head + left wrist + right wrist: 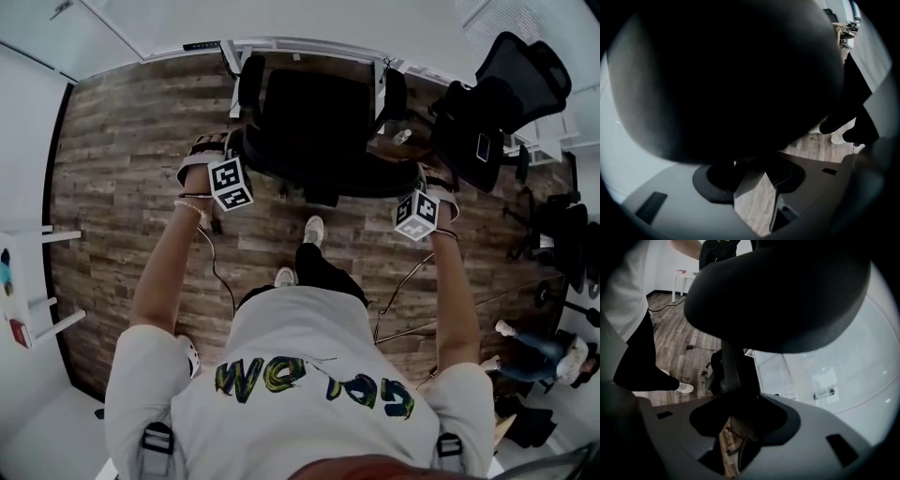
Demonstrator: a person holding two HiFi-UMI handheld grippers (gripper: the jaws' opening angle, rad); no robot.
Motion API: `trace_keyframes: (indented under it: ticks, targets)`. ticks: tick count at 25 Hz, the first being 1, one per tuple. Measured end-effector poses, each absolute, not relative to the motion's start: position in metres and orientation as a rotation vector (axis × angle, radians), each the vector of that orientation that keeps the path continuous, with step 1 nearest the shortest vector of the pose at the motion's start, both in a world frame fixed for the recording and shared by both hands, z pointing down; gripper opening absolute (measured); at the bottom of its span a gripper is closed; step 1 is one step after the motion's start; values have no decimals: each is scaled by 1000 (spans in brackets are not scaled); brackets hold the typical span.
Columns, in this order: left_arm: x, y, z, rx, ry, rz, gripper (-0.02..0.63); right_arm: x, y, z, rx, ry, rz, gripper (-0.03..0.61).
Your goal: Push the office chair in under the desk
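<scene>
The black office chair (314, 108) stands with its seat partly under the white desk (309, 21). Its backrest (328, 175) faces me. My left gripper (212, 157) is at the backrest's left edge and my right gripper (428, 192) at its right edge. In the left gripper view the backrest (726, 75) fills most of the picture and runs down into the left gripper (754, 180). In the right gripper view the backrest (778, 296) looms above the right gripper (740, 425), its support post dropping between the jaws. Both jaws stand wide, clasped on the backrest's edges.
A second black chair (506, 94) stands at the right by the desk's end. A low white table (33, 281) is at the left wall. A cable (220, 277) trails over the wooden floor by my shoes (313, 230). Another person (544, 352) is at the lower right.
</scene>
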State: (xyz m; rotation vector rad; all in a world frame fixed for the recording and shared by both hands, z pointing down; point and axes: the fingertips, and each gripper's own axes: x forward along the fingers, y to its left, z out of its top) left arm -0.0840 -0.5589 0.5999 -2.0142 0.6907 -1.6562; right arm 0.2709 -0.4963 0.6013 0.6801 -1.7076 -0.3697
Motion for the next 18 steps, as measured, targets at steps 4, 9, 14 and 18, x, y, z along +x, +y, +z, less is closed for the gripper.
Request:
trace_keyframes:
  ticks: [4,9,14,18]
  targets:
    - [-80,-595,599,-2029,696,-1636,212,275,-533,601,663,-1723,-379,186]
    - [-76,-638,598,-2024,707,-1665,213,279,-576,599,644,-1733,-387,184]
    - [-72,-675,600,-2032,711,-1655,213,284,-615,600,633,-1749,-400,183]
    - [-68,-707,597,-2024,723,-1658,215,288,-647,599,630,-1749,-403,183]
